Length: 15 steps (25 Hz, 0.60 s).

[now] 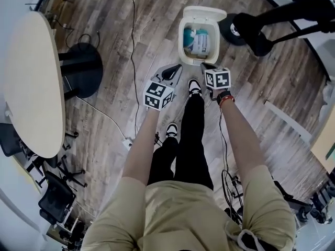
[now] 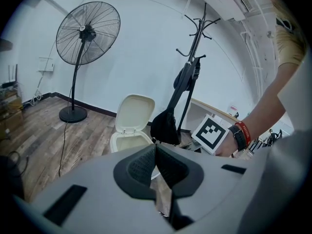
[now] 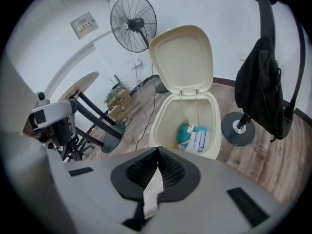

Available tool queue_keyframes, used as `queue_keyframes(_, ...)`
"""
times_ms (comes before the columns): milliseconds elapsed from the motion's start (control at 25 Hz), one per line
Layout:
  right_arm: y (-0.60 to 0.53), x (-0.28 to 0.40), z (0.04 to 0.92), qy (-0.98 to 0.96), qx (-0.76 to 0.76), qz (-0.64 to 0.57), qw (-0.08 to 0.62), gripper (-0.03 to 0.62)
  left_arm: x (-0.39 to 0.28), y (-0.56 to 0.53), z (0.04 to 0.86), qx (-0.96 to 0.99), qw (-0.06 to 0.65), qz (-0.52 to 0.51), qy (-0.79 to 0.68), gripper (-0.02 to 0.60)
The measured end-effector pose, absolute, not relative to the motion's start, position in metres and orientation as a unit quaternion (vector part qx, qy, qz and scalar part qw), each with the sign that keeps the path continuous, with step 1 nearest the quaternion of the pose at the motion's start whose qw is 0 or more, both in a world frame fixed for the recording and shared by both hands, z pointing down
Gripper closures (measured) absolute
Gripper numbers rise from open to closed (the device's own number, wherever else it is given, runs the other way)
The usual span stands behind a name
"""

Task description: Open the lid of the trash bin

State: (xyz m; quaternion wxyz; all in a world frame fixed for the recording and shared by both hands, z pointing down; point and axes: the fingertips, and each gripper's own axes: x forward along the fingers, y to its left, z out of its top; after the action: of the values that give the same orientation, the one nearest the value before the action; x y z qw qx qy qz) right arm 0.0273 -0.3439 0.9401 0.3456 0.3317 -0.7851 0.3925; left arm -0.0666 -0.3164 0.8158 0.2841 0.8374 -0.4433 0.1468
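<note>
The cream trash bin (image 1: 184, 50) stands on the wood floor just ahead of the person's shoes, its lid (image 1: 205, 13) swung up and back. Inside lie a teal item (image 3: 185, 133) and a white printed packet (image 3: 201, 141). My left gripper (image 1: 172, 73) hovers shut near the bin's front left corner, holding nothing. My right gripper (image 1: 206, 67) is shut at the bin's front rim, also holding nothing. In the left gripper view the bin (image 2: 127, 140) with its raised lid (image 2: 134, 112) sits beyond the closed left gripper (image 2: 156, 146). The right gripper (image 3: 157, 151) looks down into the bin (image 3: 163, 126) under the upright lid (image 3: 183, 57).
A coat stand base (image 1: 231, 29) with a hanging black bag (image 3: 261, 87) is right of the bin. A pedestal fan (image 2: 84, 38) stands by the far wall. A round table (image 1: 32, 82) with a black base (image 1: 81, 69) is at the left. A cable (image 1: 133, 46) runs across the floor.
</note>
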Motion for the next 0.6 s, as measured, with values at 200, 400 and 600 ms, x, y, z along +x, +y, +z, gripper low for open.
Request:
queue_keyframes(200,-0.331,0.024,0.887,-0.793,0.335,0.391,0.325,0.579,-0.071,-0.305,0.770,0.833,0.281,0.145,-0.455,0.558)
queue_keyframes(400,-0.326,0.033,0.828,-0.801,0.355,0.374,0.305,0.579,-0.067,-0.303,0.723,0.830,0.266,0.142,-0.470,0.558)
queue_keyframes(600,-0.310,0.035,0.776,-0.807,0.360,0.362,0.296,0.579,-0.066,-0.293,0.679,0.831,0.257,0.139,-0.473,0.558)
